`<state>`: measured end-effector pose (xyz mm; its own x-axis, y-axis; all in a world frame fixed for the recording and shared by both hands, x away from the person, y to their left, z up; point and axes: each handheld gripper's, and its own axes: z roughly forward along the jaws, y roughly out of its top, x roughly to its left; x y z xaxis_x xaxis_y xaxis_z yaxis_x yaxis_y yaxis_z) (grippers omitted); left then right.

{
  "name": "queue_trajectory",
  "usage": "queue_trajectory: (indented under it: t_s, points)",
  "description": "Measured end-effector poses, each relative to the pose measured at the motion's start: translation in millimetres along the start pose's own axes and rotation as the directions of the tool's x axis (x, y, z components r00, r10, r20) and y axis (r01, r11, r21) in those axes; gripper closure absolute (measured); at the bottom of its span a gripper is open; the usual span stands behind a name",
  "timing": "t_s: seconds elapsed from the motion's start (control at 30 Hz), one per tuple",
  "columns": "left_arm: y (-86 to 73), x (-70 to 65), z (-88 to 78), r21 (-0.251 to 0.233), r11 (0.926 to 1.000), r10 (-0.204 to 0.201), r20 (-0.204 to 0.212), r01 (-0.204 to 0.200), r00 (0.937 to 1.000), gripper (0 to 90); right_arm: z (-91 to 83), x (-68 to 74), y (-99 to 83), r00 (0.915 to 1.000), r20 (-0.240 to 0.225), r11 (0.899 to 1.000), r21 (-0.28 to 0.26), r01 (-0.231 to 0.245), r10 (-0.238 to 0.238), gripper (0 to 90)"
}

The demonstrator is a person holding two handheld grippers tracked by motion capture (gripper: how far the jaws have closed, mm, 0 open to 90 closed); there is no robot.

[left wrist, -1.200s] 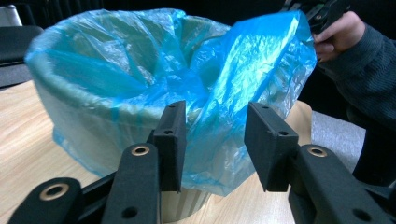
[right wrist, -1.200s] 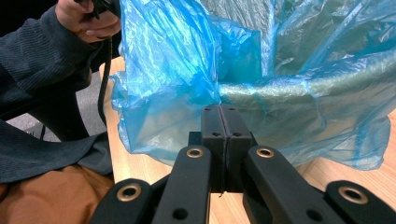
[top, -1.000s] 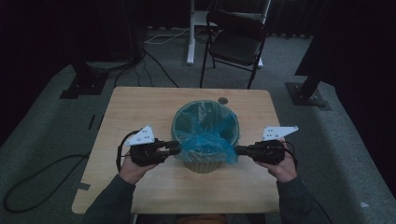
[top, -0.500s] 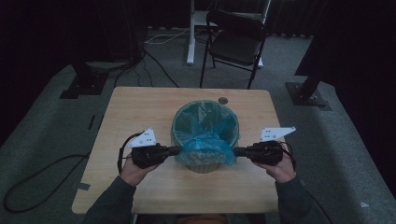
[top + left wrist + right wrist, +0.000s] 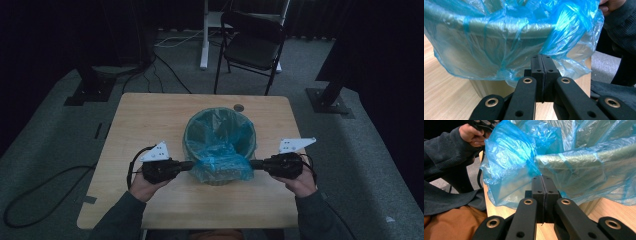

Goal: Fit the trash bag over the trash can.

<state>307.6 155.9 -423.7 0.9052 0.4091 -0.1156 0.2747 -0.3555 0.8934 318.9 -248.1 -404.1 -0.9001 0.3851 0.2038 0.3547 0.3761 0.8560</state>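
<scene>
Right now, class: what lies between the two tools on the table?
In the high view, the bin with its blue bag sits between the left tool and right tool.

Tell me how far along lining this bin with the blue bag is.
Done: the blue bag sits inside the bin, its edge folded over the far rim. In hand: the left hand-held gripper and right hand-held gripper are each shut on the loose plastic bunched at the near side; the left one's jaws have just closed. Left: probably stretching that slack down over the near rim and letting go.
</scene>
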Motion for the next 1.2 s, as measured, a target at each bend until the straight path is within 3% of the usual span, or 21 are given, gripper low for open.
queue_trajectory:
  t_s: [0.87, 1.2]
  points:
    - [-3.9, -2.8, 3.3, 0.027, 0.9996, 0.011, -0.012, -0.011, 0.9999, 89.5, -1.7, 3.9, -4.5, 1.0, -0.007, 1.0, 0.004, 0.006, -0.006, 90.0]
    - [-1.6, -8.8, -2.0, 0.002, 0.9998, 0.021, -0.002, -0.021, 0.9998, 89.5, -9.0, 12.3, -0.6, 0.9993, -0.008, 0.999, -0.005, 0.037, -0.037, 88.9]
